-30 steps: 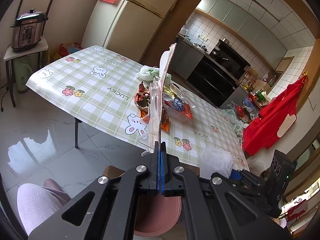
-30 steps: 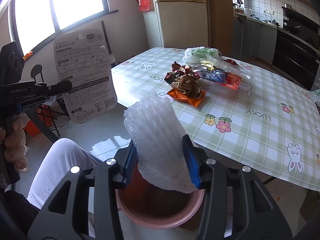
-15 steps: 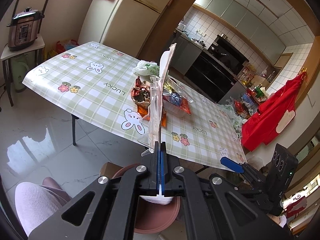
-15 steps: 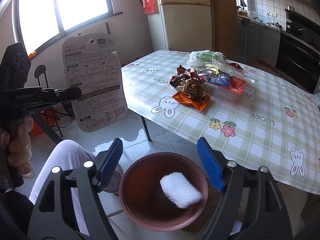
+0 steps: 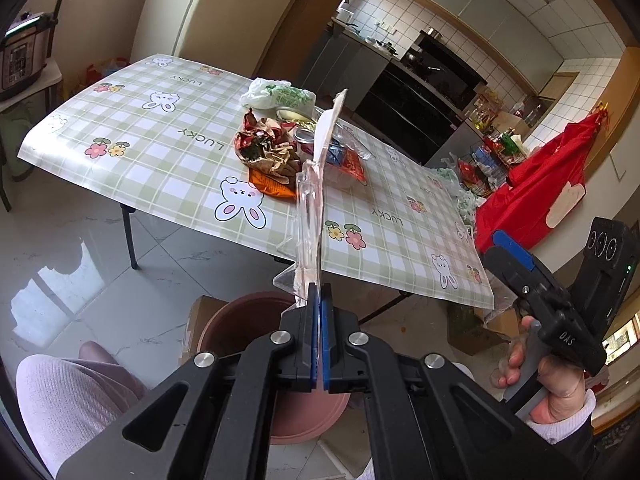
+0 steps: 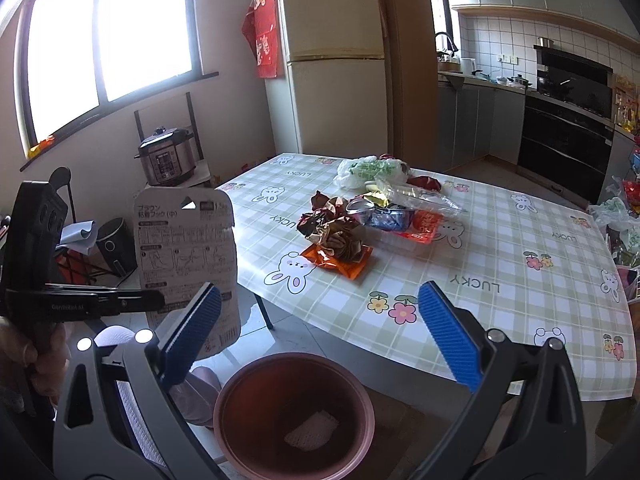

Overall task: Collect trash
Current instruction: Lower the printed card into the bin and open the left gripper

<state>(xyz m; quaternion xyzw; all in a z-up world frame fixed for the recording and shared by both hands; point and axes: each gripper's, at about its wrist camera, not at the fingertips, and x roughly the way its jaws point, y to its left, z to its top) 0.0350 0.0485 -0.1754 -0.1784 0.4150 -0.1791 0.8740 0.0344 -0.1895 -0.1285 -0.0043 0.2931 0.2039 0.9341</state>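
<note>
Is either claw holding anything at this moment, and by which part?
The left claw is shut on the blister-pack card, pinching its lower edge. The right claw holds nothing; its jaws are opening above the bin.

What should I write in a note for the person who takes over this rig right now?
Left gripper: shut on the blister pack, held upright above the bin.
Right gripper: jaws opening, nothing between the fingers, above the bin.
Done: a white foam net lies in the bin.
Left: drop the blister pack into the bin, then collect the pile on the table: crumpled wrappers, orange packet, clear tray, white plastic bag.
</note>
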